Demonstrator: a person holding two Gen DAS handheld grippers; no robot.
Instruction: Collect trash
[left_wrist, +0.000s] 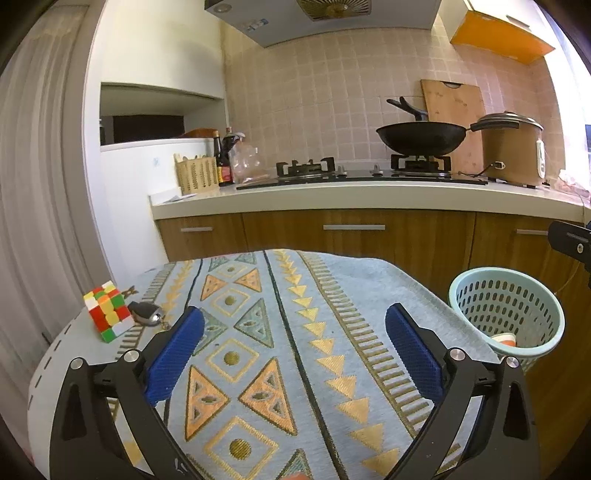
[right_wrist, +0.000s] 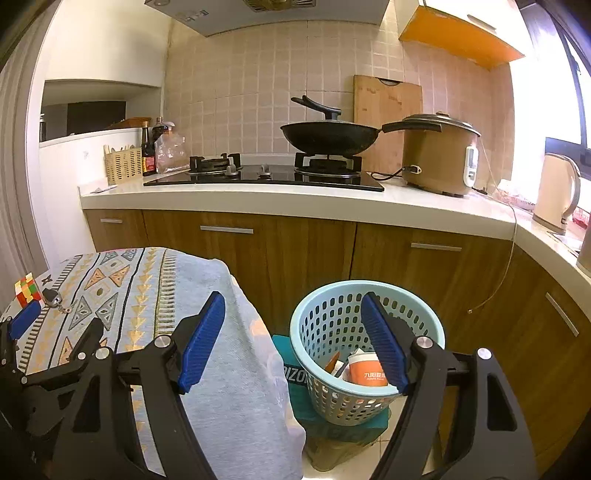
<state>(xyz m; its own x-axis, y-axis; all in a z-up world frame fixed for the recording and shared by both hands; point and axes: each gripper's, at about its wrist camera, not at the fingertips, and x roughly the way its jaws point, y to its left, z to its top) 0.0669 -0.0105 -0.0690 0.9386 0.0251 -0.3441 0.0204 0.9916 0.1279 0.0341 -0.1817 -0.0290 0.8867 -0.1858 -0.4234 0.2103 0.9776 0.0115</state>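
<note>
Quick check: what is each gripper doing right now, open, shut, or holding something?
Left gripper: open, holding nothing, above the patterned tablecloth.
Right gripper: open, holding nothing.

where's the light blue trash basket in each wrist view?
Left wrist: light blue basket at the right edge, beside the patterned tablecloth.
Right wrist: basket low centre, partly behind the gripper's right finger, orange cup inside.
Shared landmark: black wok on the stove.

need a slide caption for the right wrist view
Open right gripper above the basket holding a cup, beside the cloth-covered table.
</note>
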